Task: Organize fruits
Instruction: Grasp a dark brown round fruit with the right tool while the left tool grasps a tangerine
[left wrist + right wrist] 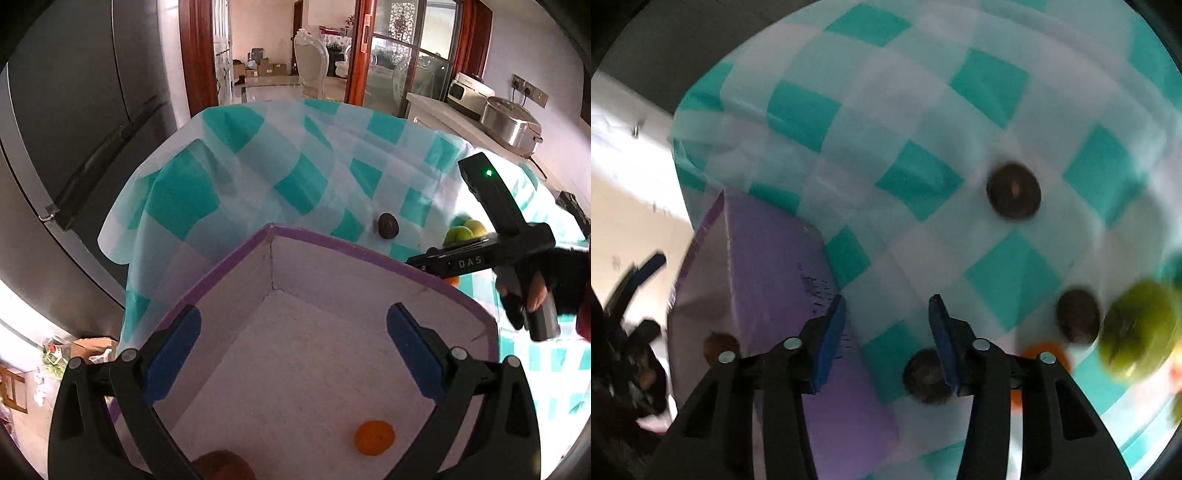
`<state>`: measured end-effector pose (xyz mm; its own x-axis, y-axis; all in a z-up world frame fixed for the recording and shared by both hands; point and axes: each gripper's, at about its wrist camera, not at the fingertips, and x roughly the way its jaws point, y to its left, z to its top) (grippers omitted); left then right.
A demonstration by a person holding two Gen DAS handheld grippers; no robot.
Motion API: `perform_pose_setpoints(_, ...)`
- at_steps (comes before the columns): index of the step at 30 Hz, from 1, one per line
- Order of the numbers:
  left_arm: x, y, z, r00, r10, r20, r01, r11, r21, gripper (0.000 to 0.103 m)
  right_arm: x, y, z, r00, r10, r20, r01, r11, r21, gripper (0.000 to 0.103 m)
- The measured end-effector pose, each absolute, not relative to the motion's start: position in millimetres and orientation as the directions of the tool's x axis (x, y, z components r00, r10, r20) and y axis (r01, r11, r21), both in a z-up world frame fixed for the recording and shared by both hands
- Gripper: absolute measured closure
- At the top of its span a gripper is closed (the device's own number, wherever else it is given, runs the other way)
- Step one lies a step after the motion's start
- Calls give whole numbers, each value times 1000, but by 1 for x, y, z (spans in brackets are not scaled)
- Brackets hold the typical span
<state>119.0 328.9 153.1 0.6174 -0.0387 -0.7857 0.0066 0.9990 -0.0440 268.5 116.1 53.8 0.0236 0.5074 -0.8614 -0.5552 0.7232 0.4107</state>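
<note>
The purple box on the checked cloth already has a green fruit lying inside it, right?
Not quite: the fruit inside the purple box on the checked cloth is an orange one, as the left wrist view shows. The green fruit lies outside on the cloth.

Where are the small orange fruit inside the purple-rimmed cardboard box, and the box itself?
Small orange fruit (pixel 374 437), left wrist view, middle of its rounded top.
Purple-rimmed cardboard box (pixel 373 254), left wrist view, purple top edge of its far wall.

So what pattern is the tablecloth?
Teal and white checks on the tablecloth; the right wrist view shows it best.
</note>
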Motion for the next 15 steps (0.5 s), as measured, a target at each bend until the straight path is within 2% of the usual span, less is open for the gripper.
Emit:
perform_pose_setpoints(6,124,342,149,615,-40,-788,-18,998,-64,2,251,118,59,-77,410,-909,-776,547,313,65)
perform_pose_setpoints(12,125,357,141,603,-29,-797,-66,994,-86,2,231,114,41,-103,338,-936,-822,501,272,66)
perform_pose_setpoints(15,127,358,139,599,-31,-800,-70,993,-91,2,226,122,33,-60,324,-944,-836,500,225,67)
